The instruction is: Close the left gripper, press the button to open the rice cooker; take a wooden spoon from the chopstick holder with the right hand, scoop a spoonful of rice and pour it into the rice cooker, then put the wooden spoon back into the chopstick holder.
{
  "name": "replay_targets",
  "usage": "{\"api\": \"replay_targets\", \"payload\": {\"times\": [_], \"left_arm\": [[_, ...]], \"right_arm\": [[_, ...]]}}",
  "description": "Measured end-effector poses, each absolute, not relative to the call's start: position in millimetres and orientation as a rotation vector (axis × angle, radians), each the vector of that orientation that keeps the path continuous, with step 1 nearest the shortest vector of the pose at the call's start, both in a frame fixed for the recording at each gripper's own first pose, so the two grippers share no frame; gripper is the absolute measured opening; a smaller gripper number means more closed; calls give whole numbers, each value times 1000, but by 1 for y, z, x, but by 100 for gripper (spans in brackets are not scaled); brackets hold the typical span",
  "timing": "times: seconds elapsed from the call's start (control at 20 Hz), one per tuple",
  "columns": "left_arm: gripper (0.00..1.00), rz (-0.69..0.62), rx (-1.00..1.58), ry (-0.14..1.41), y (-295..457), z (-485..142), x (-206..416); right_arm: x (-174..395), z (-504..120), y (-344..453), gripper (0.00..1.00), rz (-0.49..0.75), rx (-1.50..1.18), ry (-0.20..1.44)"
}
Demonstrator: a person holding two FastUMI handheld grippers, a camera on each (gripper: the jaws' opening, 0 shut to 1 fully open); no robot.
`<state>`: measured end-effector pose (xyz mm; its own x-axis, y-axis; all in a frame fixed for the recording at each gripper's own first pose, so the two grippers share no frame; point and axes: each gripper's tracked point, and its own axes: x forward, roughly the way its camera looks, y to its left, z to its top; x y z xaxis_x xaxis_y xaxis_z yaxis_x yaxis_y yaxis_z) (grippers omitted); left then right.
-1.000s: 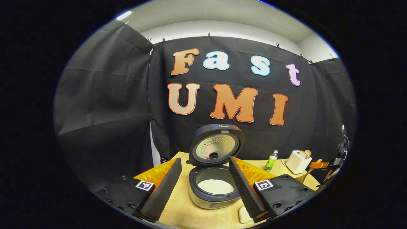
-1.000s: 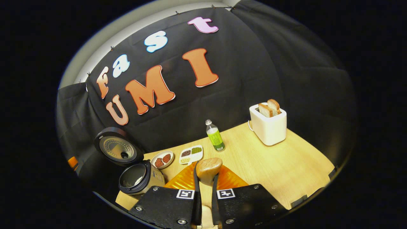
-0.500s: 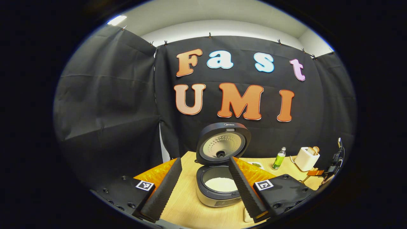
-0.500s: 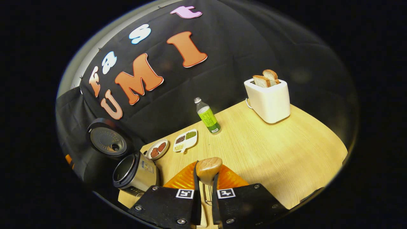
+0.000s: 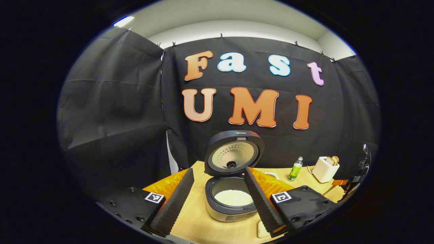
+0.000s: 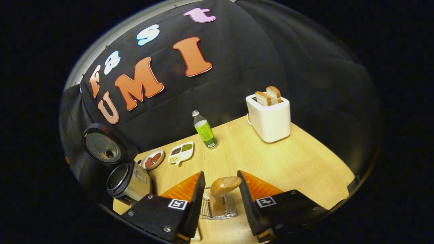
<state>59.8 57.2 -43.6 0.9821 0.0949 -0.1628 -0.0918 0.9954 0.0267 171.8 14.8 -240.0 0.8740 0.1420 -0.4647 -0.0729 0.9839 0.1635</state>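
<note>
A: Right gripper (image 6: 220, 203): jaws spread wide, nothing clasped. The wooden spoon (image 6: 223, 188) is stood between them, bowl up, in the wire chopstick holder (image 6: 217, 210).

B: Handling?

A: Judged light, stiff, smooth; best pinched at the neck below the bowl.

B: Left gripper (image 5: 217, 198)?

A: Parted wide, empty. Beyond it the rice cooker (image 5: 232, 200) is seen, lid up, rice inside.

B: Counts?

A: One spoon, one holder, one cooker, one bottle (image 6: 204, 130), one toaster (image 6: 269, 118) with two bread slices.
</note>
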Motion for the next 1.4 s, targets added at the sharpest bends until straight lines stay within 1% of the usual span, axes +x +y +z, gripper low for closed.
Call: {"api": "replay_targets", "payload": {"times": [0.05,0.2,0.25,0.3,0.55,0.85,1.0,1.05,1.15,1.2,1.35,1.4], "left_arm": [[98,87,19,163,55,-43,62],[98,62,5,169,46,-43,71],[98,54,0,173,43,-43,75],[98,48,-4,176,39,-43,78],[98,37,-2,157,25,-25,117],[98,41,3,99,17,28,199],[100,28,-11,94,12,44,248],[98,27,-16,104,12,47,263],[100,16,-23,106,10,54,290],[97,19,-14,106,11,55,303],[98,14,11,126,12,43,332],[100,7,8,157,12,30,339]], "right_arm": [[172,-233,9,68,100,94,490],[168,-203,3,82,83,12,448],[167,-191,1,91,74,-3,428],[165,-176,1,94,65,-12,403],[151,-110,15,94,75,-18,317],[131,-54,17,94,65,-37,246],[120,-39,19,94,51,-55,223],[116,-34,21,94,50,-64,215],[108,-23,26,94,50,-72,195],[106,-20,27,94,49,-74,187],[101,-16,30,94,44,-75,181],[101,-17,29,94,41,-70,184]]}}
